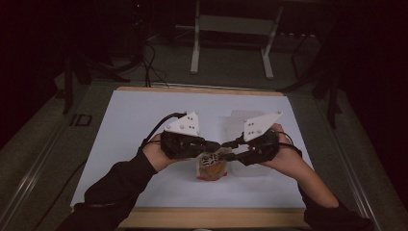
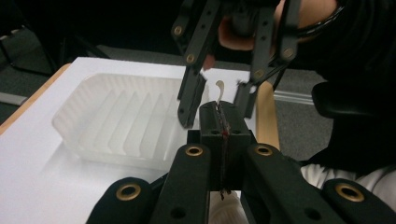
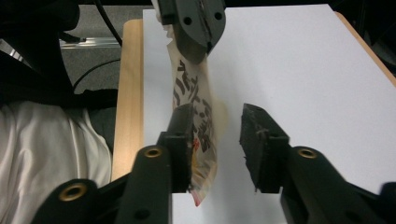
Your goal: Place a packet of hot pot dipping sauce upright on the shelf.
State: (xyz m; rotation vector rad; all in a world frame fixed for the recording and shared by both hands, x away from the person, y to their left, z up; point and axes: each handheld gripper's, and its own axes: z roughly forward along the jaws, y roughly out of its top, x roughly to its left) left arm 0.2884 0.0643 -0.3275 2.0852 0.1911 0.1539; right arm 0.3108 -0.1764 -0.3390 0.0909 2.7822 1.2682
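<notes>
Snack packet (image 3: 198, 126) hangs pinched in the closed left tool (image 2: 223, 123); the right tool (image 3: 217, 135), jaws apart, could tear it unevenly, spilling beside the plastic tray (image 2: 116, 121).

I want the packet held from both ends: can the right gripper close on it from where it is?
Probably yes. The right gripper is open, and the snack packet, pinched at its top by the left gripper, hangs between its jaws against one of them. Nothing blocks the gap.

Colours on the white table (image 1: 144, 120)

The packet (image 3: 198, 116) was cream with black lettering and a red lower edge; the tray (image 2: 126, 121) was translucent white; both grippers' jaws were black.
</notes>
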